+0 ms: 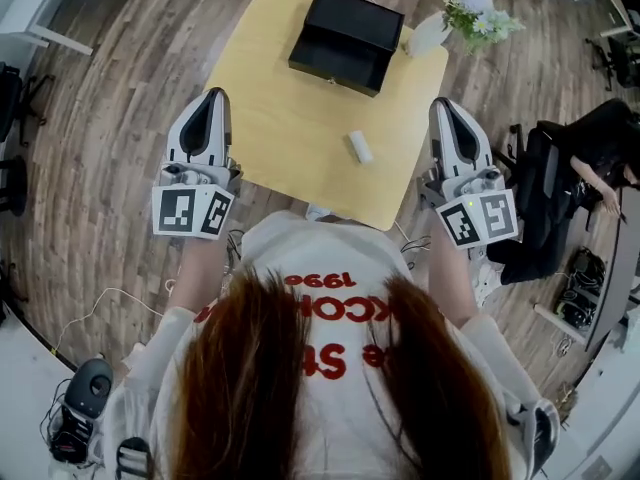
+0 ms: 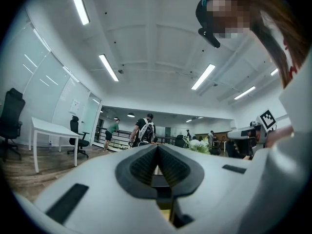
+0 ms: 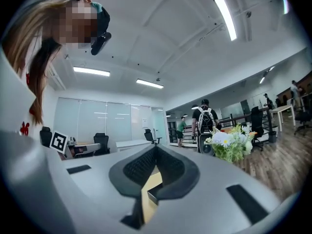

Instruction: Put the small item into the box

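A small white item [image 1: 360,146] lies on the yellow table [image 1: 290,128], near its front right part. The black box [image 1: 345,38] stands open at the table's far edge. My left gripper [image 1: 213,96] hovers over the table's left edge with its jaws together and nothing in them. My right gripper [image 1: 444,105] hovers past the table's right edge, shut and empty too. In the left gripper view the left gripper [image 2: 157,147] points level across the room. In the right gripper view the right gripper [image 3: 155,150] shows a strip of the yellow table [image 3: 150,186] under its jaws.
A white vase of flowers [image 1: 470,13] stands at the table's far right corner, next to the box. A person in black [image 1: 590,153] sits at a desk to the right. Cables and a device [image 1: 78,408] lie on the wooden floor behind. Other people [image 2: 144,130] stand far off.
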`<state>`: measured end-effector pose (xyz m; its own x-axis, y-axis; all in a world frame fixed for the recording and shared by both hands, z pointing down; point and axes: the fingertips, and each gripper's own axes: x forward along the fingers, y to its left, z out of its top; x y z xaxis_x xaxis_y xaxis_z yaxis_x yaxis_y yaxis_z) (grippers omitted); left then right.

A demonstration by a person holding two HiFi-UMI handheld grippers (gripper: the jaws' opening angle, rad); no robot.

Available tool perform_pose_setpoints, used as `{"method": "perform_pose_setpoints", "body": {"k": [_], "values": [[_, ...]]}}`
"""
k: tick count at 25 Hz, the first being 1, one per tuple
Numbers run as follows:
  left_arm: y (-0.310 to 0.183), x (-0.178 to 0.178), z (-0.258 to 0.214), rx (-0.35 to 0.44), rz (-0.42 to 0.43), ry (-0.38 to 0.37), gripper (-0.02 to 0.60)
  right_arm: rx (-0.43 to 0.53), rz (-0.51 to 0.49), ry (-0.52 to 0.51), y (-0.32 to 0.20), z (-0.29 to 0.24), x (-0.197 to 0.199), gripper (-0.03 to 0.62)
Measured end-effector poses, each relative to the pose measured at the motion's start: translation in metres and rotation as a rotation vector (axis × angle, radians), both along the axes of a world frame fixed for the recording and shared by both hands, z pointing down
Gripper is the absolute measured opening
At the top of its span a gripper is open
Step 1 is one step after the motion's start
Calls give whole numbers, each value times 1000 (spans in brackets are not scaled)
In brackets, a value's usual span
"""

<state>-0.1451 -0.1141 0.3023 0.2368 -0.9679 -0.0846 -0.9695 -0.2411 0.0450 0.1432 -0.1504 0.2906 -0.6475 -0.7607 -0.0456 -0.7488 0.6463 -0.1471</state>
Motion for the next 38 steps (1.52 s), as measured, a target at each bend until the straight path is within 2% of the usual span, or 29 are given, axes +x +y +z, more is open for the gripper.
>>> {"method": "perform_pose_setpoints", "body": {"k": [6, 13, 16, 20, 27, 28, 33, 35, 38], "values": [[-18, 8, 8, -20, -10, 5, 8, -11, -31, 0, -22, 4, -3, 6], [-43, 16, 15, -49, 59, 11, 8, -84, 28, 11, -24, 26, -6, 6], [-53, 17, 25, -68, 90, 0, 8, -155, 48, 58, -20, 56, -13, 6], [-65, 12, 49, -126, 120, -2, 6, -292, 53, 187, -15, 125, -27, 8], [-69, 10, 85, -224, 167, -13, 6, -550, -1, 332, 8, 247, -47, 11], [-70, 9, 89, -237, 170, -15, 8, -582, -14, 357, 12, 262, -51, 23], [-71, 6, 103, -285, 183, -20, 8, -707, -82, 509, 34, 319, -64, 190], [-72, 4, 108, -298, 189, -25, 8, -728, -112, 576, 42, 330, -70, 232], [-76, 5, 111, -306, 198, -37, 6, -742, -145, 676, 50, 342, -72, 256]]}}
